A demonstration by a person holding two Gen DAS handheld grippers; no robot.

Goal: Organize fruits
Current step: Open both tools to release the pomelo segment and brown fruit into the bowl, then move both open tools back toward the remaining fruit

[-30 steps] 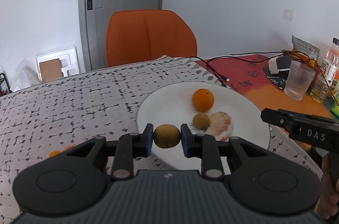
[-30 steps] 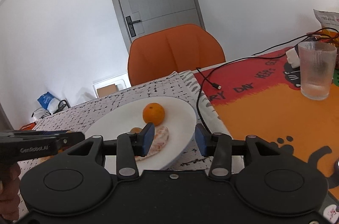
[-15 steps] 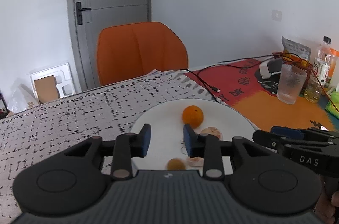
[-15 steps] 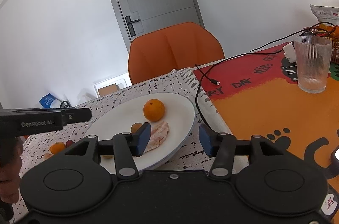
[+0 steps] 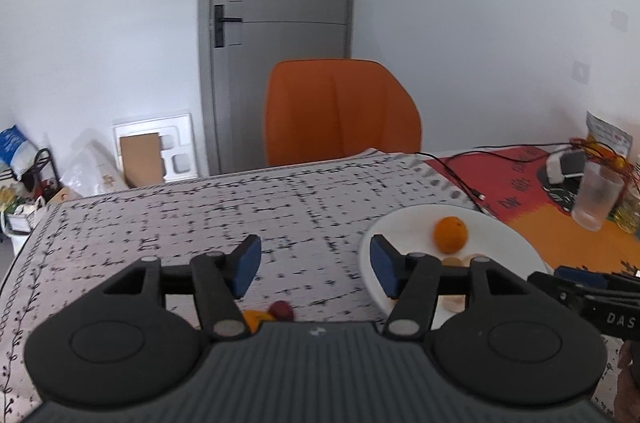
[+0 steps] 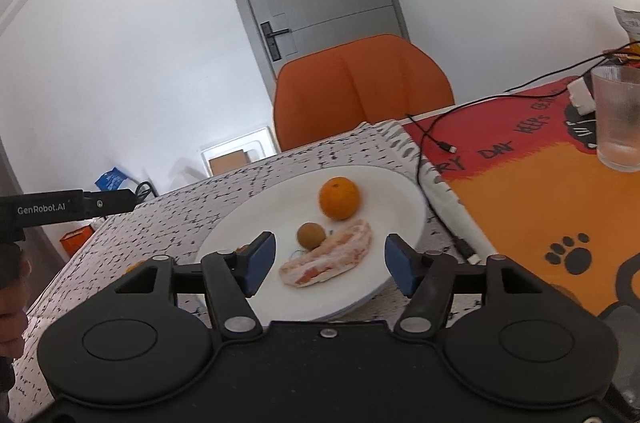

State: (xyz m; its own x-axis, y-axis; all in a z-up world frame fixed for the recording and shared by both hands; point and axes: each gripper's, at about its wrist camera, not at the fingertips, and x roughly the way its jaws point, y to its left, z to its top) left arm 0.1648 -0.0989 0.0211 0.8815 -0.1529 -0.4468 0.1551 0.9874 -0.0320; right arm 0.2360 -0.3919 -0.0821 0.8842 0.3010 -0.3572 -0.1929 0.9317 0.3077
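Now both the left gripper (image 5: 315, 265) and right gripper (image 6: 330, 259) gape empty, so the left likely drops toward the small red fruit (image 5: 281, 310) at six o'clock, off the plate (image 5: 520, 243).

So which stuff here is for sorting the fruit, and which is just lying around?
For the job:
white plate
orange
small brown fruit
peeled citrus piece
dark red fruit off the plate
both open grippers

Just lying about:
glass
black cable
orange chair
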